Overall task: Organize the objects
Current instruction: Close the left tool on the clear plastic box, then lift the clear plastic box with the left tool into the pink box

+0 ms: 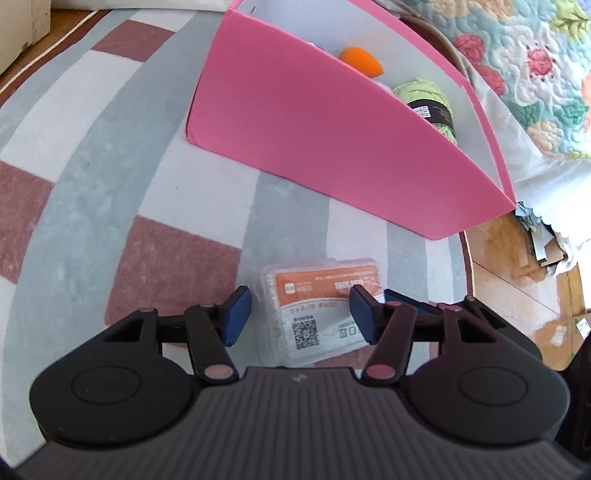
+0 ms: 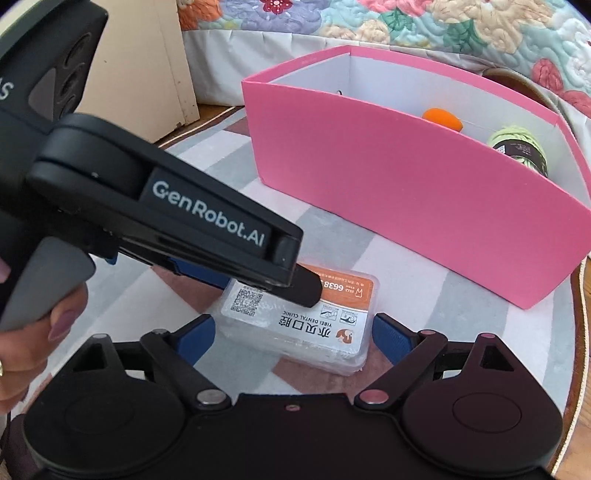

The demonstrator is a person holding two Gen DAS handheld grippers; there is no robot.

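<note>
The clear plastic box [image 1: 317, 310] with the orange label lies on the checked rug [image 1: 110, 184], near the pink bin [image 1: 314, 122]. The left gripper [image 1: 301, 317] straddles it, pads beside its ends; whether they press is unclear. The right gripper [image 2: 293, 338] stands wide open around it, not touching.

Left tool [image 1: 301, 319] angled downward, pads apart, right tool [image 2: 293, 338] angled downward, pads spread wide, hand [image 2: 22, 325] gripping left handle

A home bedroom: floral quilt [image 2: 406, 22] on bed, checked rug [image 1: 110, 147].
</note>
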